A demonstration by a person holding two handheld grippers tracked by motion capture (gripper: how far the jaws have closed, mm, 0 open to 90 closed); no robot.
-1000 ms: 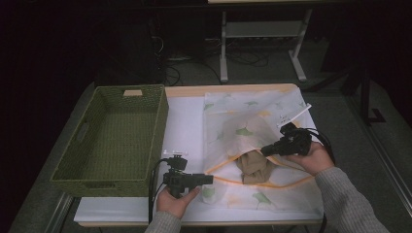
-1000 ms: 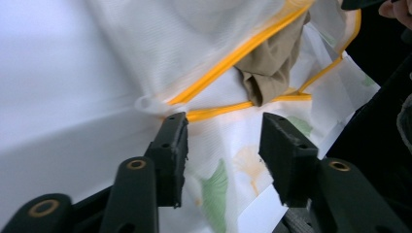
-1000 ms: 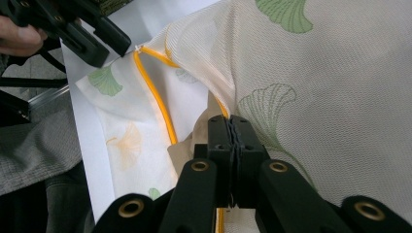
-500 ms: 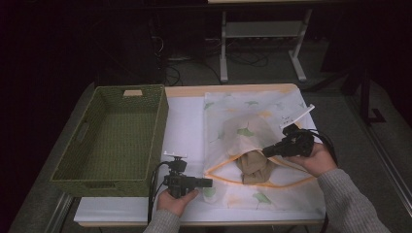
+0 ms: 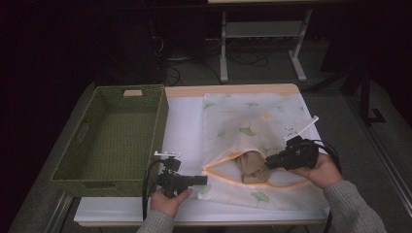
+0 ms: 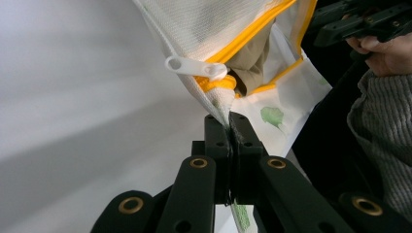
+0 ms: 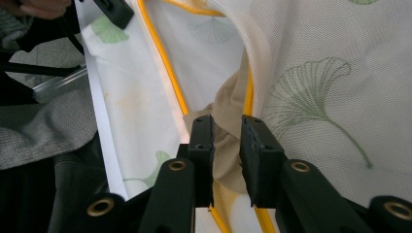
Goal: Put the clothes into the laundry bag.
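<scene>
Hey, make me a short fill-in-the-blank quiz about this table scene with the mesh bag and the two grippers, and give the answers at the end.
1. The left gripper is shut on the edge of the mesh bag, just below its white ____ pull.
2. The trim around the bag's opening is coloured ____.
3. The beige cloth lies between the jaws of the ____ gripper.
4. The woven basket left of the bag is coloured ____.

Missing words: zipper; yellow; right; green

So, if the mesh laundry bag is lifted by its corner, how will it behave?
Probably floppy: the mesh laundry bag lies flat and creased, and its edge folds thin inside the left claw. It looks light, being thin see-through mesh. The beige cloth at the open zip mouth may slide out if the bag tilts.
</scene>
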